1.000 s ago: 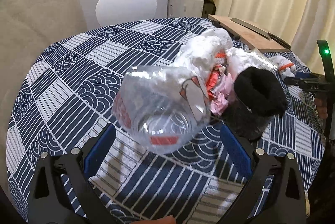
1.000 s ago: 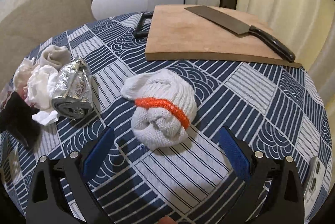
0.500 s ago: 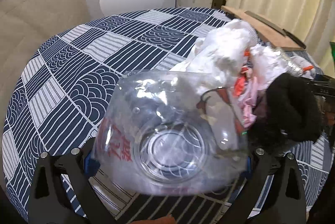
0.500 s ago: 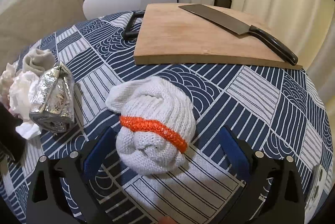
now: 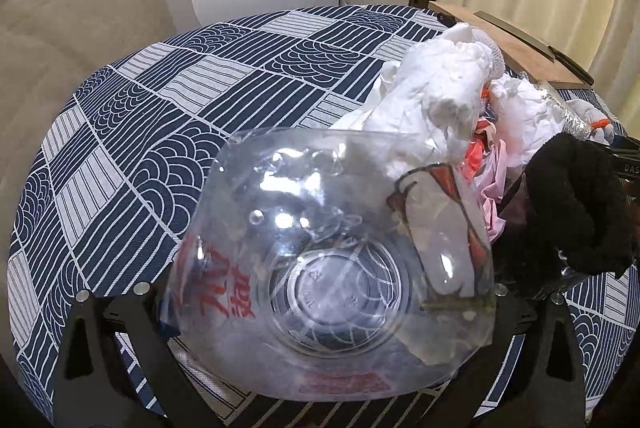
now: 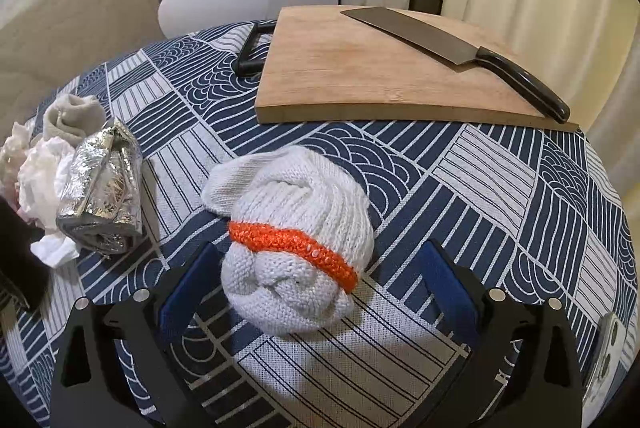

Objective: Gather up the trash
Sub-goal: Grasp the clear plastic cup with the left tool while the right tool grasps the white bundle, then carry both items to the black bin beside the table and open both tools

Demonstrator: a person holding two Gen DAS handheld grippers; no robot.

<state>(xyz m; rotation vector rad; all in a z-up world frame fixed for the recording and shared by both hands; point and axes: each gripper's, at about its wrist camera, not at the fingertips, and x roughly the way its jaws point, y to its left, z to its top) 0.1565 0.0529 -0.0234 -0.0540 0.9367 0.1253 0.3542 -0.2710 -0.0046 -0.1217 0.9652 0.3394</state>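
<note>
One crushed clear plastic cup (image 5: 328,268) with red print fills the left tool (image 5: 324,308).

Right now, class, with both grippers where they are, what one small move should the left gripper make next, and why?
Probably close the left gripper on the clear plastic cup. The cup fills the space between its fingers, bottom toward the camera, and a blue pad shows at its left side. The right gripper is open around the rolled sock, which is not obviously trash.

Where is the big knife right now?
In the right wrist view, the knife lies on the wooden cutting board at the far right of the table, beyond the rolled white sock that sits between the open right gripper.
</note>
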